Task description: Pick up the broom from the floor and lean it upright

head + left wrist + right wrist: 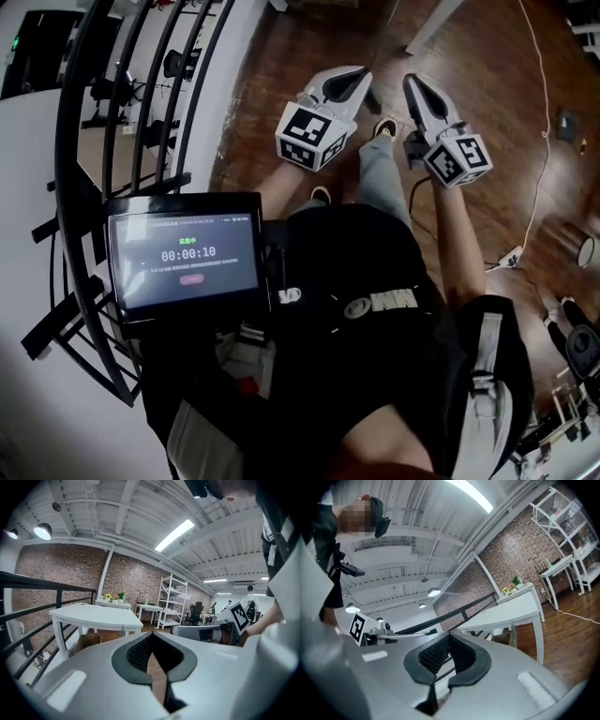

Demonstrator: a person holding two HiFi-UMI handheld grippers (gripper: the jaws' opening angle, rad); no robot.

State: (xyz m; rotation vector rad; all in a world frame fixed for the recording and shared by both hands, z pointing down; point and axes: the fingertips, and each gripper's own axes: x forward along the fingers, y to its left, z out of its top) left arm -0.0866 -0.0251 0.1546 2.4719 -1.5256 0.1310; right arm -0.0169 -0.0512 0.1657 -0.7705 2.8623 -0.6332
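Observation:
No broom shows in any view. In the head view my left gripper (364, 77) and my right gripper (412, 84) are held side by side above the wooden floor (487, 75), in front of the person's body. Both are shut with nothing between the pads. The left gripper view shows the left gripper (151, 637) with its jaws together, pointing across the room, and the right gripper's marker cube (239, 616) at its right. In the right gripper view the right gripper (449, 639) is likewise shut and empty, with the left gripper's cube (357, 626) at its left.
A black metal railing (84, 187) runs along the left, and a tablet (183, 253) hangs at the person's chest. A white table (93, 616) and white shelving (171, 602) stand ahead by the brick wall. A white cable (539, 141) lies on the floor at right.

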